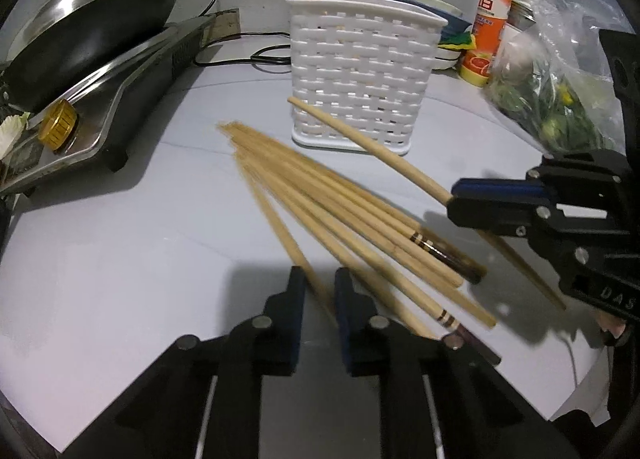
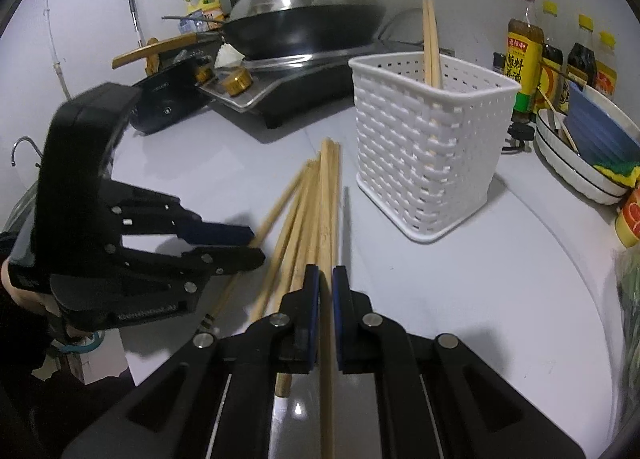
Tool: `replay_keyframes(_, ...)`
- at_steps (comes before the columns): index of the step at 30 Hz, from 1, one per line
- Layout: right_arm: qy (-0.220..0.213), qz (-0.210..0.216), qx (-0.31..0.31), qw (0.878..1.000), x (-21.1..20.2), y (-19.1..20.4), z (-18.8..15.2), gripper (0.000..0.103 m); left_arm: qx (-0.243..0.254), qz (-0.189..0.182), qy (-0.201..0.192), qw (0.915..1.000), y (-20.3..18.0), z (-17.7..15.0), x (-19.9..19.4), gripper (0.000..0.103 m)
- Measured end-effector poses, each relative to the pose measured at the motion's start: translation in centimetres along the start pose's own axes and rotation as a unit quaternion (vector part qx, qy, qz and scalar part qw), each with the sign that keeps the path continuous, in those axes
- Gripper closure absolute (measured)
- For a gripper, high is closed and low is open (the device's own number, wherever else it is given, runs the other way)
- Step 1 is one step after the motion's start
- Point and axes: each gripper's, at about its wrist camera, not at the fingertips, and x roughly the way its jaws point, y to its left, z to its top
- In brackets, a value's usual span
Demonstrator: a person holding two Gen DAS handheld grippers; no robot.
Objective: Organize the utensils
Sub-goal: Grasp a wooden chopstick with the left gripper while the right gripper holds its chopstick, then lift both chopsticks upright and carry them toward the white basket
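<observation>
- While the left black two-finger gripper (image 1: 319, 291) pinches one pale wooden chopstick (image 1: 276, 215) from the fanned chopstick pile (image 1: 352, 211),
- the right black gripper (image 2: 325, 279) clamps another chopstick (image 2: 326, 219) near the white woven plastic basket (image 2: 428, 147) mid-counter.

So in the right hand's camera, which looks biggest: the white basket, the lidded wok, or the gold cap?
1. White basket, though it sits nearer the camera.
2. Lidded wok, close behind; its true size may be larger.
3. Gold cap, clearly smallest.

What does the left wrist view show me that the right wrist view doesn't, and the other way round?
Only the left wrist view: the clear plastic bag of greens and dark-tipped chopsticks. Only the right wrist view: the wooden-handled knife beside the cooker. Both: the white woven plastic basket holding two chopsticks, the lidded black wok, and the loose pile of bamboo chopsticks.
</observation>
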Motion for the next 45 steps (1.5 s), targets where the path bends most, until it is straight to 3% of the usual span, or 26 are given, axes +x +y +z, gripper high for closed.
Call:
replay_keyframes(7, -0.015, 0.008, 0.007, 1.0, -0.9, -0.2, 0.7, 0.097, -0.047, -0.003, -0.01, 0.9988, 1.6, -0.8, -0.7, 0.095)
replay_keyframes(12, -0.026, 0.014, 0.01, 1.0, -1.7, -0.4, 1.3, 0.097, -0.085, -0.01, -0.041, 0.9955, 3.3, -1.4, -2.4, 0.098)
replay_keyframes(28, -0.089, -0.009, 0.007, 0.996, -5.7, -1.7, 6.2, 0.097, -0.083, -0.023, -0.118, 0.9892, 4.1, 1.6, -7.0, 0.098)
replay_keyframes(34, -0.118, -0.02, 0.008, 0.993, -7.4, -3.0, 9.0, 0.097, -0.09, -0.026, -0.129, 0.9872, 5.0, 3.0, -6.7, 0.098)
replay_keyframes(38, -0.131, -0.023, 0.008, 0.991, -8.1, -3.7, 10.7, 0.097, -0.106, -0.042, -0.136, 0.9841, 6.0, 3.6, -6.7, 0.098)
replay_keyframes(45, -0.155, -0.015, 0.016, 0.988, -8.5, -5.2, 14.0, 0.097, -0.103, -0.048, -0.186, 0.976, 6.4, 5.8, -9.5, 0.098)
